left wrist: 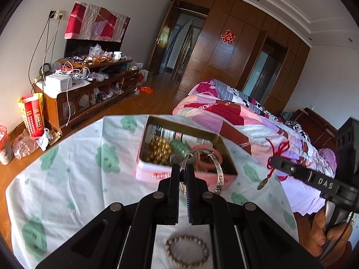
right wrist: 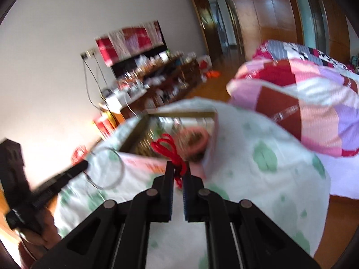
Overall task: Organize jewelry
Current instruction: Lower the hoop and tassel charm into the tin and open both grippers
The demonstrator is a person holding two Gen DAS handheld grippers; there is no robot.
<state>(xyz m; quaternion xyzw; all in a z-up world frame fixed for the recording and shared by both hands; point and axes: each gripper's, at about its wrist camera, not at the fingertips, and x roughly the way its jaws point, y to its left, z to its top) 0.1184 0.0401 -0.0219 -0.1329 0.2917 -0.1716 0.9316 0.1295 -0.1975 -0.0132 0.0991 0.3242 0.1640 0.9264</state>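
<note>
Both tools are raised with the pink tin (left wrist: 152,174) just ahead of their tips – the left gripper (left wrist: 182,172) clamped on a silver bangle (left wrist: 218,174), the right gripper (right wrist: 178,172) pinching a red cord charm (right wrist: 167,144) – apparently so each piece can drop inside.

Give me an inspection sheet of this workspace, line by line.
Surface: white cloth with green prints covering the work surface.
Job's things: open pink tin holding gold beads, green beads and a pink bangle; beaded bracelet lying loose on the cloth.
Clutter: nothing seen on the cloth.
Grippers: left gripper shut on silver bangle, held at the tin's near edge; right gripper shut on red cord charm, blurred.
Cables: wires hanging from a wall socket behind the cabinet.
Surroundings: cluttered wooden cabinet, patchwork quilt on a bed, wooden wardrobe.
</note>
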